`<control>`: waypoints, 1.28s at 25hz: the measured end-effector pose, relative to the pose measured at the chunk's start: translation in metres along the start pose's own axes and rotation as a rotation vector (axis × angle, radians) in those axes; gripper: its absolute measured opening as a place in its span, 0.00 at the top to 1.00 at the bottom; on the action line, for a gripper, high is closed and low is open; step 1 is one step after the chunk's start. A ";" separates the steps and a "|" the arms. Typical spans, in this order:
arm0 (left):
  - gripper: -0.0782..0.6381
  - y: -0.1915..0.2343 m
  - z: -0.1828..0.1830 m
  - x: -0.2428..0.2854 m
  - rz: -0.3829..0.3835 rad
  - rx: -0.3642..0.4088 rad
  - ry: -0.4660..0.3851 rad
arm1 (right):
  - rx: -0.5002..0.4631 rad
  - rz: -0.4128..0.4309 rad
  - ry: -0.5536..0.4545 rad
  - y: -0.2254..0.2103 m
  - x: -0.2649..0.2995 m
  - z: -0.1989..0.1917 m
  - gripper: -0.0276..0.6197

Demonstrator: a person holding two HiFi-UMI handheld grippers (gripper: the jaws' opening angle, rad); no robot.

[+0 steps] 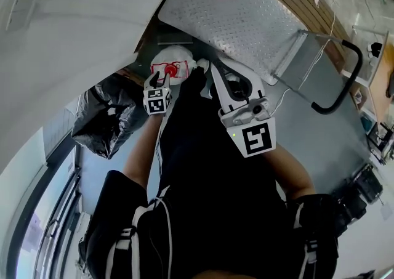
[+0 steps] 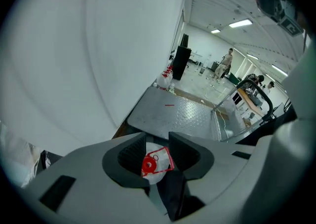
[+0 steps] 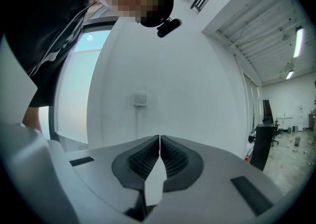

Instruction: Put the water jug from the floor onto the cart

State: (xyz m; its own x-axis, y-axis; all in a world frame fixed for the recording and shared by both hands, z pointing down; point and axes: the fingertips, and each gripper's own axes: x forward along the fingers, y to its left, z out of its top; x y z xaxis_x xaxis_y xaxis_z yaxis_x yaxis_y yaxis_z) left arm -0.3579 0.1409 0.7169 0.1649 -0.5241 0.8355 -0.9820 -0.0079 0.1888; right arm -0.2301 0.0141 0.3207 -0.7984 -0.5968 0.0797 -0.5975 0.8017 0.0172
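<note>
The water jug (image 1: 177, 59), pale with a red cap (image 2: 149, 164) and a red tag, stands on the floor by the white wall, just off the near corner of the cart's steel platform (image 1: 234, 19). My left gripper (image 1: 160, 80) points steeply down right over the jug. Its jaws are open, and in the left gripper view the cap shows in the gap of the left gripper (image 2: 157, 140), the pads not pressing on it. My right gripper (image 1: 212, 68) is beside it on the right, shut and empty. In its own view the right gripper (image 3: 159, 139) faces the wall.
The cart platform (image 2: 173, 114) has a black push handle (image 1: 345, 80) at its far right end. A black plastic bag (image 1: 104, 117) lies on the floor left of the jug. The wall carries a switch plate (image 3: 140, 100). People stand far off in the hall (image 2: 227, 62).
</note>
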 end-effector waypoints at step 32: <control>0.68 0.110 -0.128 0.105 0.064 -0.147 0.356 | 0.110 0.053 0.219 0.025 0.026 -0.094 0.93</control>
State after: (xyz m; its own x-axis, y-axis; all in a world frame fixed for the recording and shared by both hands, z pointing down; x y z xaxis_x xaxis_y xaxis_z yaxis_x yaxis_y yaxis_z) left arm -0.4364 0.1937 0.8913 0.1510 -0.1915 0.9698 -0.9718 0.1510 0.1811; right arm -0.2587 0.0221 0.4169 -0.8009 -0.5231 0.2915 -0.5694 0.8158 -0.1007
